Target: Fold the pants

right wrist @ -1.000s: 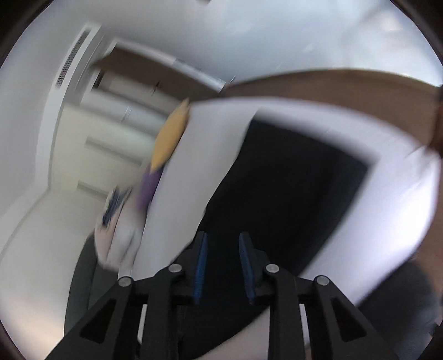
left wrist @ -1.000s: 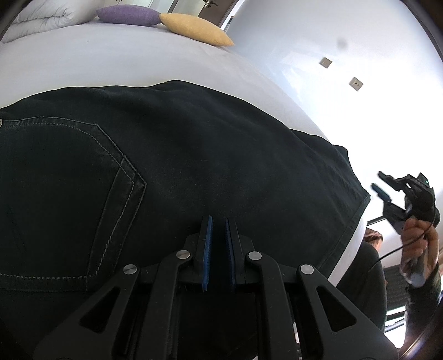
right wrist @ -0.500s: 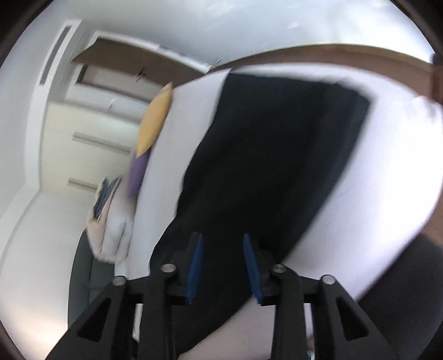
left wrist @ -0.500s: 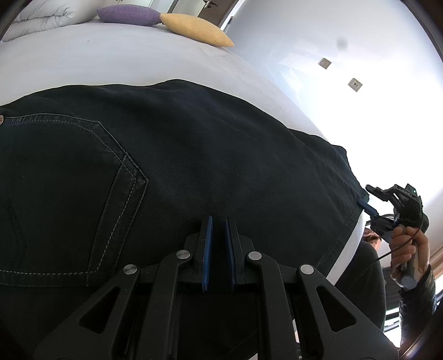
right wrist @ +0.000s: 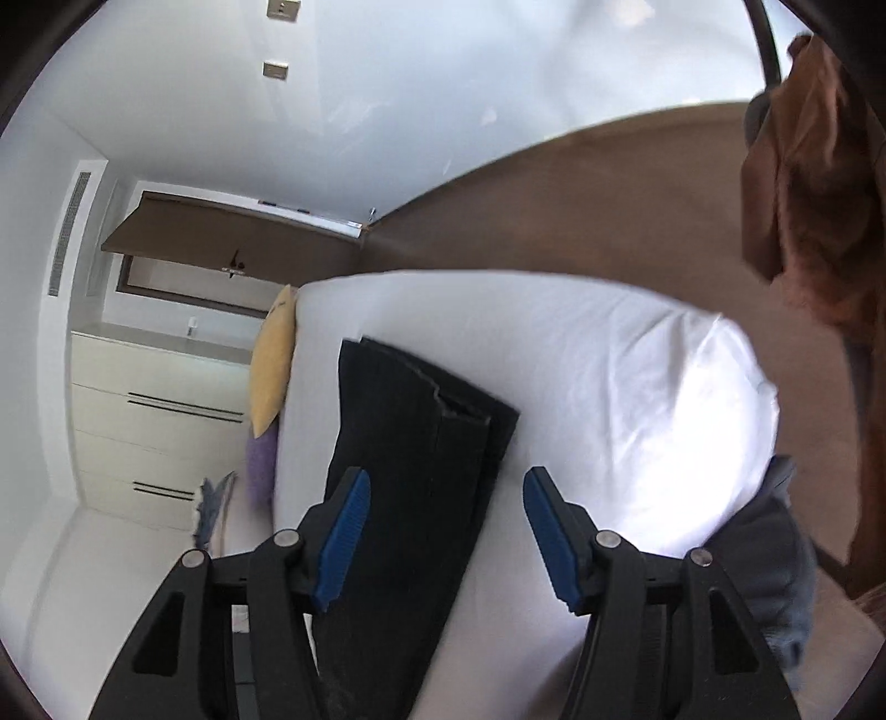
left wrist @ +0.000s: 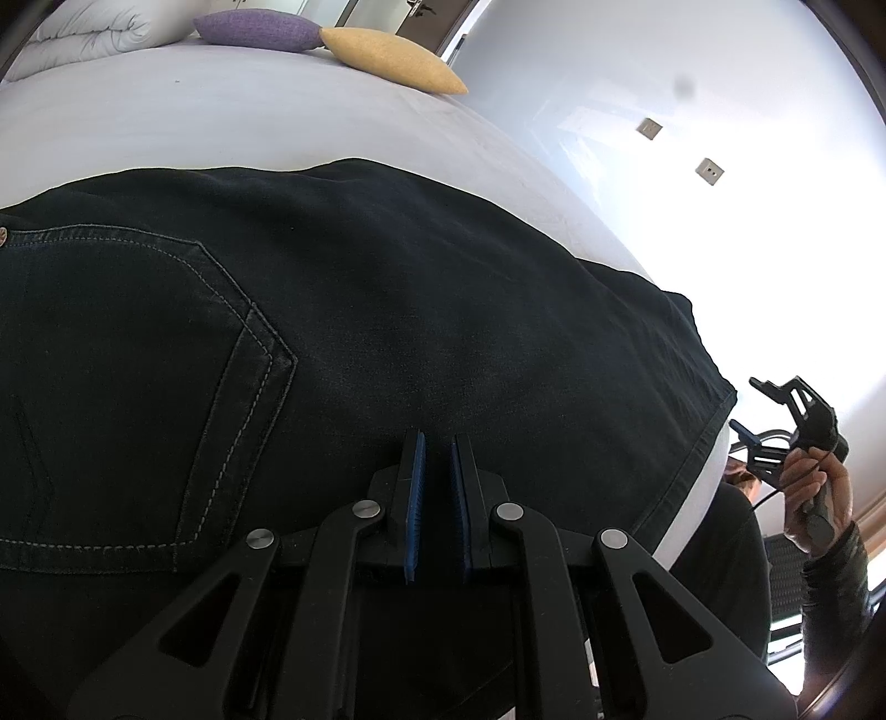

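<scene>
On the white-sheeted bed (left wrist: 277, 127), the dark denim pants (left wrist: 387, 310) lie spread flat and already doubled lengthwise, one leg stacked on the other, with the stitched back pocket (left wrist: 144, 387) facing up near your left hand and the hems at the far end (right wrist: 432, 387) towards the head of the bed. That layout reads as set up for the crosswise fold: you pin the seat end while the other hand goes for the cuffs. Your left gripper (left wrist: 436, 487) sits low over the cloth just past the pocket, its blue pads drawn almost together with only a thin slit between them; whether a pinch of denim is caught in that slit you cannot tell from here, as the fabric looks smooth under the tips. Your right gripper (right wrist: 443, 531) hovers above the leg portion, its jaws opening, wide apart, with the pants seen between them but below, not touched or held. The yellow oval cushion (left wrist: 387, 52) and purple cushion (left wrist: 255, 30) stay well clear of the work.
</scene>
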### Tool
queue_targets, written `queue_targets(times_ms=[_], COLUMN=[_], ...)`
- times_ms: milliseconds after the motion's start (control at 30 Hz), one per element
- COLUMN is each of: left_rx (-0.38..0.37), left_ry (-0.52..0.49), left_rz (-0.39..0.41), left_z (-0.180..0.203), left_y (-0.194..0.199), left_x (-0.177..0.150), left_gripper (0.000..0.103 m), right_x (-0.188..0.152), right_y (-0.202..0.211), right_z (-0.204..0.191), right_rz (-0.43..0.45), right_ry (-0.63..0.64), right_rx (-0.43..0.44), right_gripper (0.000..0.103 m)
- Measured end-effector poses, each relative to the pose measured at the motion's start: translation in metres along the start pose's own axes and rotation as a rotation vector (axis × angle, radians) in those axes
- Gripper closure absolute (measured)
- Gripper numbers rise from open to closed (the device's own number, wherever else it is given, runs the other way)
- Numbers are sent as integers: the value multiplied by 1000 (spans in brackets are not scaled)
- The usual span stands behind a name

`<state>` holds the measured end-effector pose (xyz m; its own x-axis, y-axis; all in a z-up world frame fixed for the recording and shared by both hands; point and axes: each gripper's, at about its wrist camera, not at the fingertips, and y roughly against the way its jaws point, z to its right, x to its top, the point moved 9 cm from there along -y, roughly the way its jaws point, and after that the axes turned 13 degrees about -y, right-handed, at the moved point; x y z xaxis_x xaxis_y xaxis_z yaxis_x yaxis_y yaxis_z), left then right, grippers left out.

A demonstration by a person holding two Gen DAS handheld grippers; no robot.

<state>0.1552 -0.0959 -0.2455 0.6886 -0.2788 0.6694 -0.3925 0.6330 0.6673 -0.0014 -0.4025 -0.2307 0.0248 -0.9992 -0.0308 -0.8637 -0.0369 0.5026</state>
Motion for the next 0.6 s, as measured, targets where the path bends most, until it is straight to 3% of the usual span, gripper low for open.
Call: queue_targets(times_ms=[433, 533, 600], left_rx=[4, 7, 7], left_ry=[0, -1, -1], left_rz=[-2, -4, -4], left_z=[0, 1, 1], left_y=[-1, -1, -1], left_x=[-1, -1, -1], left_gripper=[92, 92, 92], right_x=[11, 12, 14], right_y=[-23, -26, -32], right_z=[-7, -11, -11], right_rz=[-47, -53, -58], right_ry=[-28, -12, -2], right_rx=[95, 102, 100], right_gripper=[55, 65, 78])
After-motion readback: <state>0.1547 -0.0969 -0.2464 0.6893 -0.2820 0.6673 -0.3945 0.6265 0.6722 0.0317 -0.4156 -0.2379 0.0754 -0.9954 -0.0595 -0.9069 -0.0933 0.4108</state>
